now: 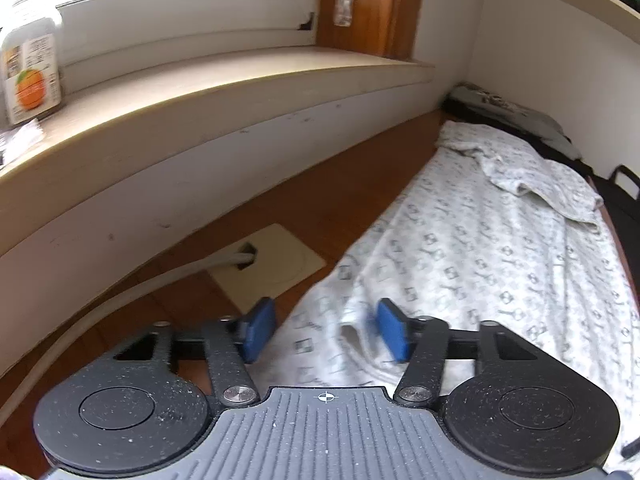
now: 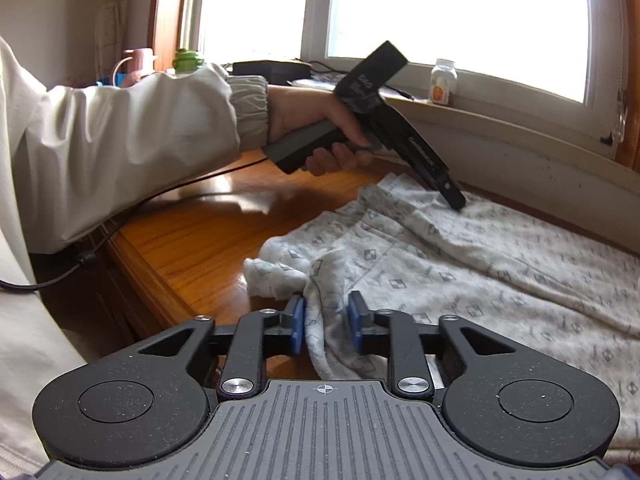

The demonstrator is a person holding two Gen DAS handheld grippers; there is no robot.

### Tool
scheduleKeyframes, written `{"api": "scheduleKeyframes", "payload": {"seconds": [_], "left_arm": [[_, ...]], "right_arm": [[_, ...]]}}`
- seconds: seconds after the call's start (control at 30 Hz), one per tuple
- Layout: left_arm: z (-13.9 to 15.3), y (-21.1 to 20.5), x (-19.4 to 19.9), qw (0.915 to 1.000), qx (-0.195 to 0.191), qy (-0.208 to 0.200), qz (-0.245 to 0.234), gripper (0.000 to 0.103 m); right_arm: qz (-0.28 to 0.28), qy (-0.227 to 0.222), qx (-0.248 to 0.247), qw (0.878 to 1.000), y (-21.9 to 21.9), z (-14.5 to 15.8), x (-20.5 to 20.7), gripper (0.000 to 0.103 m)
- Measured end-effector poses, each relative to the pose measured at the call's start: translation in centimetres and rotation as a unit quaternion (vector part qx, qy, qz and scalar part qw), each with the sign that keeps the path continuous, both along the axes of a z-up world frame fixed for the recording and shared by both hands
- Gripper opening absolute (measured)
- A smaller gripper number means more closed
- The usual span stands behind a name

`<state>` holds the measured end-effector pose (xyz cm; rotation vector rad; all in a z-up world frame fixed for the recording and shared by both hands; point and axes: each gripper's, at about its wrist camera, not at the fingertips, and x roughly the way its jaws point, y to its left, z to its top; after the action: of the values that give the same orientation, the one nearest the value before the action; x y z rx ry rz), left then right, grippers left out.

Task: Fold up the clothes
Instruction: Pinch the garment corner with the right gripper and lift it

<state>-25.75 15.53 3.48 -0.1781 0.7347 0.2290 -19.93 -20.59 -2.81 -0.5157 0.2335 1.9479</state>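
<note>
Patterned white garment [image 1: 480,248] spread flat on wooden tabletop [image 2: 192,240], alongside wall under windowsill [image 1: 200,84]. Left gripper [image 1: 326,330] over garment's near edge, jaws apart, cloth below and between blue pads [image 1: 394,334], not pinched. Right gripper [image 2: 326,326] at bunched corner; fold of cloth between parted pads, released. Vitamin bottle [image 1: 32,60] on sill.

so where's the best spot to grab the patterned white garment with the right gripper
Probably the bunched corner of the patterned white garment nearest the right gripper. That fold stands up off the wooden table between the parted jaws, so come in low from the table's near edge and close across it; the rest lies flat and offers no ridge.
</note>
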Motion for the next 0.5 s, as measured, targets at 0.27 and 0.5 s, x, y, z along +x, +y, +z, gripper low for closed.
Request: {"api": "scheduleKeyframes", "payload": {"seconds": [0.27, 0.5], "left_arm": [[-0.1, -0.8, -0.1, 0.9996, -0.029, -0.005, 0.000, 0.012], [1.8, -2.7, 0.5, 0.9997, 0.007, 0.002, 0.021, 0.009]], "right_arm": [[-0.001, 0.024, 0.007, 1.000, 1.1, -0.6, -0.1, 0.030], [-0.034, 0.024, 0.057, 0.998, 0.4, -0.2, 0.9, 0.016]]}}
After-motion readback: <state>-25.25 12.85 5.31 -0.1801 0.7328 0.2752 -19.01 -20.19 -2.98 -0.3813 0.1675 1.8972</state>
